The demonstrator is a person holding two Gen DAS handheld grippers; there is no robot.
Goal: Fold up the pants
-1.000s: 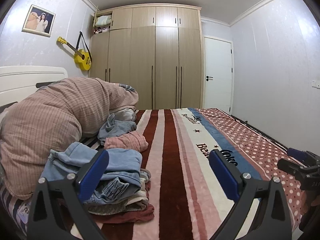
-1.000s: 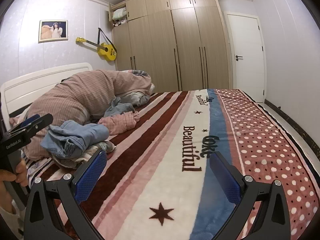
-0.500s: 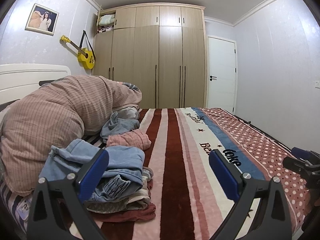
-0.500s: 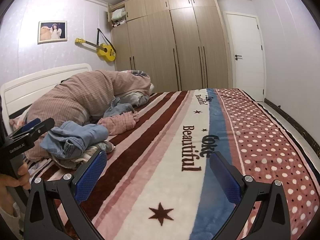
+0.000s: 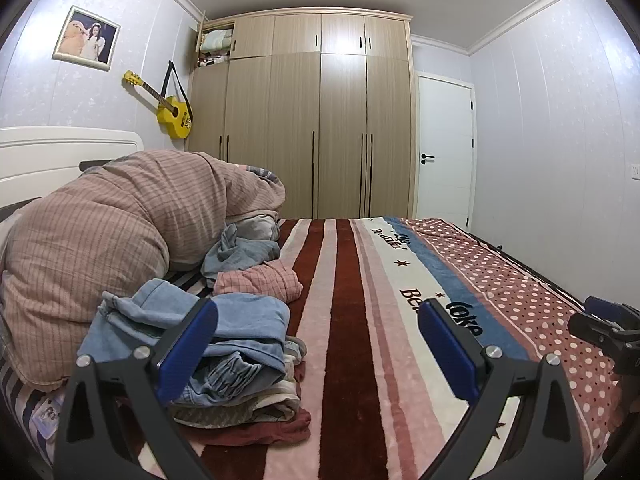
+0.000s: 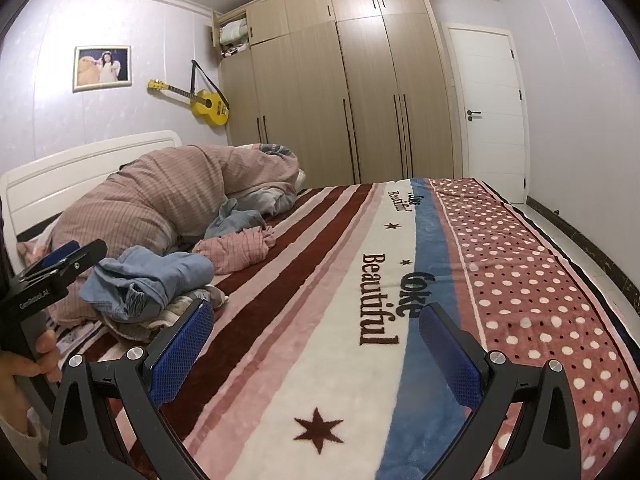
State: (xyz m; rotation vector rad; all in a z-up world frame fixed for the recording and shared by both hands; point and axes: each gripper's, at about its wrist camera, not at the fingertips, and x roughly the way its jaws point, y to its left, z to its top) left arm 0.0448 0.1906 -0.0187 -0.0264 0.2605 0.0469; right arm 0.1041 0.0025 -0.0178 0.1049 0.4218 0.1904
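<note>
Pretty clearly a bedroom in someone's home that I'm working in. The big bed [image 6: 400,280] with a striped and polka-dot fleece blanket [image 6: 520,280] takes up most of the room. At its head there's a white headboard [image 6: 80,168] and a bunched-up pink quilt [image 6: 168,196], with loose clothes [image 5: 192,328] piled beside it. Past the bed's far side stands a floor-to-ceiling wooden wardrobe [image 5: 320,120] with a white door [image 5: 444,148] next to it. Above the headboard hang a yellow guitar [image 5: 172,114] and a framed photo [image 5: 86,38].

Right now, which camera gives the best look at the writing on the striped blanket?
The right wrist view: the writing lies unobstructed between the open jaws, with "Beautiful" fully readable. In the left wrist view the same writing is foreshortened, and a blue pad cuts off part of it.
</note>
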